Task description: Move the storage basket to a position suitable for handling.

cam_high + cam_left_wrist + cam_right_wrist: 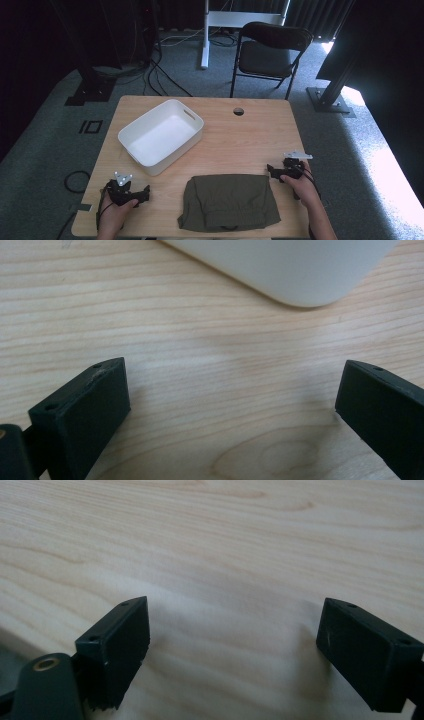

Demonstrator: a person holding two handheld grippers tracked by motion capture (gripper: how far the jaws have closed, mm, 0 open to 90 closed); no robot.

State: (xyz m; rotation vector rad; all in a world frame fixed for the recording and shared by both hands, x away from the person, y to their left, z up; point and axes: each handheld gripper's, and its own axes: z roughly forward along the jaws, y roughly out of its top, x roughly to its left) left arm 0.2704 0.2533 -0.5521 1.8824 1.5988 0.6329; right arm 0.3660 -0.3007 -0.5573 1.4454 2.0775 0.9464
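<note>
a: while both hands rest low on the bench, how do the claws stand?

b: the left claw has its jaws spread wide with nothing between them; in the left gripper view just bare wood lies in the gap. the right claw is spread the same way, with bare wood grain between its jaws in the right gripper view.

a: and what lies nearest to them?

b: a folded olive garment, flat on the near part of the bench, between the two claws. the right claw sits just beside its far right corner; whether they touch, i cannot tell. the left claw is near its left edge, clearly apart.

a: anything beyond that?

b: a white tub stands upright on the left half of the bench, just past the left claw; its rounded corner shows at the top of the left gripper view. past the bench, a black folding chair stands on grey carpet.
</note>
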